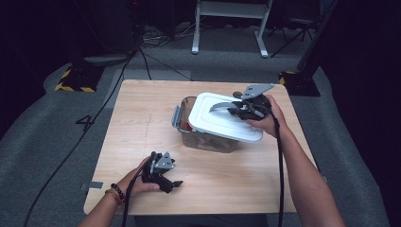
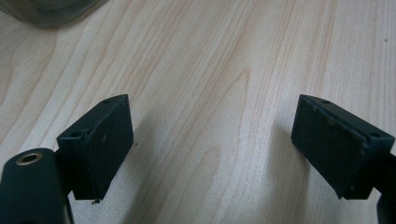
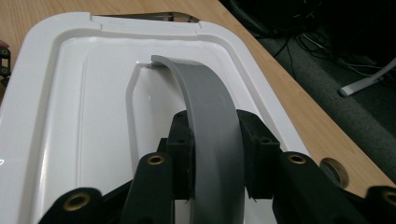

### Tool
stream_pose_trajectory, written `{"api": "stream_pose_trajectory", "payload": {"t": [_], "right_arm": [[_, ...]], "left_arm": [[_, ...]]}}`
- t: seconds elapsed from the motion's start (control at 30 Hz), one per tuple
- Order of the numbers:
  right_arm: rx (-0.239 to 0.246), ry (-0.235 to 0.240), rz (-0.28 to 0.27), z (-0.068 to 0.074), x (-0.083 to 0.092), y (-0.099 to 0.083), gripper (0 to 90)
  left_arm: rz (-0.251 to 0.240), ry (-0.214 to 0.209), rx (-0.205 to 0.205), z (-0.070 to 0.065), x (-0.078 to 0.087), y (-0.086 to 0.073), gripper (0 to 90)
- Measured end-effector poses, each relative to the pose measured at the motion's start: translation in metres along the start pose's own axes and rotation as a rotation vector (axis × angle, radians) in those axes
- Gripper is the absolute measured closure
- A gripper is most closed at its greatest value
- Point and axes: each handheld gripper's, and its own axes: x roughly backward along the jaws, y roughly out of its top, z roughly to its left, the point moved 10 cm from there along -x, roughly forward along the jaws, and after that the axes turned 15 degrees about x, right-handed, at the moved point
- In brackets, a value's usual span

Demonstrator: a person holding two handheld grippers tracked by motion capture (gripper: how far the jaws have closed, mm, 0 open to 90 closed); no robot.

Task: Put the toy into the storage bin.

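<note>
A white lid [image 1: 222, 124] with a grey arched handle [image 1: 218, 105] hangs tilted over a clear container [image 1: 208, 141], shifted toward its right side. My right gripper [image 1: 239, 109] is shut on that handle. In the right gripper view the black pads of my right gripper [image 3: 215, 154] press on both sides of the handle [image 3: 205, 102], above the lid [image 3: 70, 93]. My left gripper [image 1: 174, 185] rests low near the table's front left. Its jaws stand apart over bare wood, and my left gripper [image 2: 212, 144] holds nothing.
The container has a grey latch [image 1: 176, 116] on its left end and something red inside. Its corner [image 2: 51, 11] lies beyond the left jaws. The wooden table [image 1: 142, 109] ends close behind the lid; cables and stand legs lie on the floor beyond.
</note>
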Motion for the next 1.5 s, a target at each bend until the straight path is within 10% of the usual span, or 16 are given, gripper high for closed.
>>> {"api": "stream_pose_trajectory", "payload": {"t": [0.67, 1.03, 1.5], "right_arm": [[0.056, 0.061, 0.058, 0.005, -0.050, 0.019, 68.8], [0.082, 0.113, 0.058, 0.012, -0.051, 0.015, 68.1], [0.021, 0.067, -0.001, 0.008, -0.039, 0.020, 53.7]], "left_arm": [[0.001, 0.001, 0.001, 0.000, 0.000, 0.000, 13.3], [0.004, 0.000, 0.001, 0.000, 0.001, -0.001, 13.4], [0.004, -0.004, -0.003, 0.000, 0.001, -0.001, 13.3]]}}
